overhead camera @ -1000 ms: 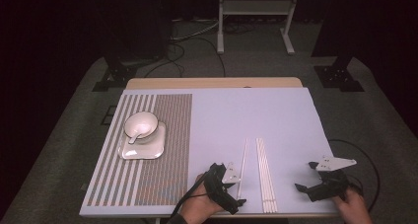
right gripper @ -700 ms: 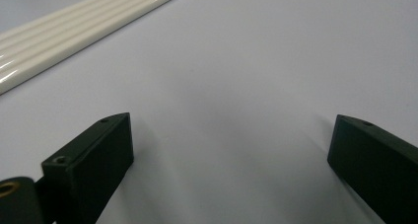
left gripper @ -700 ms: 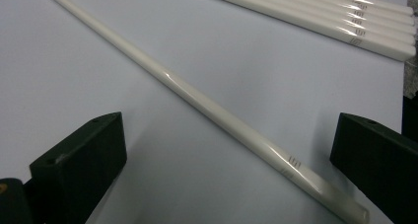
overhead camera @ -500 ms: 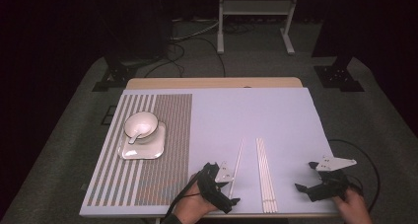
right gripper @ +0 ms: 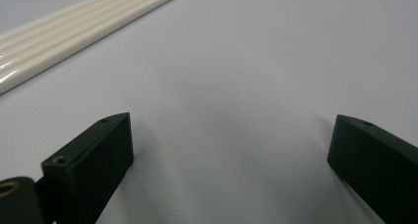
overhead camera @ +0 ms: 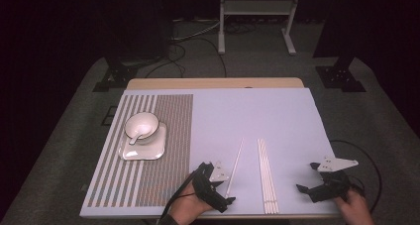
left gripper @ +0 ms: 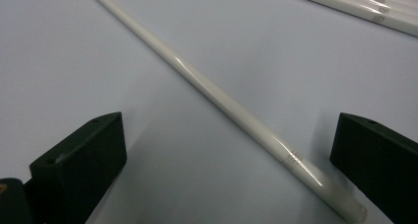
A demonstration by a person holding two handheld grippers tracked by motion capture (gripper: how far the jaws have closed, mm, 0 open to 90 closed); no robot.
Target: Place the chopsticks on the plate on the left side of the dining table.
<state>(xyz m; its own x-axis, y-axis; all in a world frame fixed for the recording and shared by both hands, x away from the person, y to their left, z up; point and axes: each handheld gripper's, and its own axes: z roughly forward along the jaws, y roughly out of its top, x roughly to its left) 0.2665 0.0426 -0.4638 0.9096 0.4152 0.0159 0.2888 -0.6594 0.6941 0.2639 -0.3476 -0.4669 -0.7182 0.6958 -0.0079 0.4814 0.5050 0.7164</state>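
A single white chopstick (overhead camera: 236,165) lies slanted on the lavender table top (overhead camera: 247,116). Its near end (left gripper: 315,177) rests on the surface between the jaws of my left gripper (left gripper: 226,125), closer to the right jaw. The jaws stand wide apart and do not touch it. From above, my left gripper (overhead camera: 222,186) sits just left of that chopstick's near end. A neat bundle of several white chopsticks (overhead camera: 266,175) lies to the right of it. My right gripper (overhead camera: 307,176) is open further right, over bare table, with the bundle (right gripper: 74,29) off to its upper left.
A white bowl with a spoon (overhead camera: 141,126) stands on a square white plate (overhead camera: 143,150), on a striped placemat (overhead camera: 168,136) at the left. The table's front edge runs just below both hands. Cables trail from both grippers.
My left gripper has shifted slightly to the left near the single chopstick's end. The right gripper and the chopsticks have stayed put.
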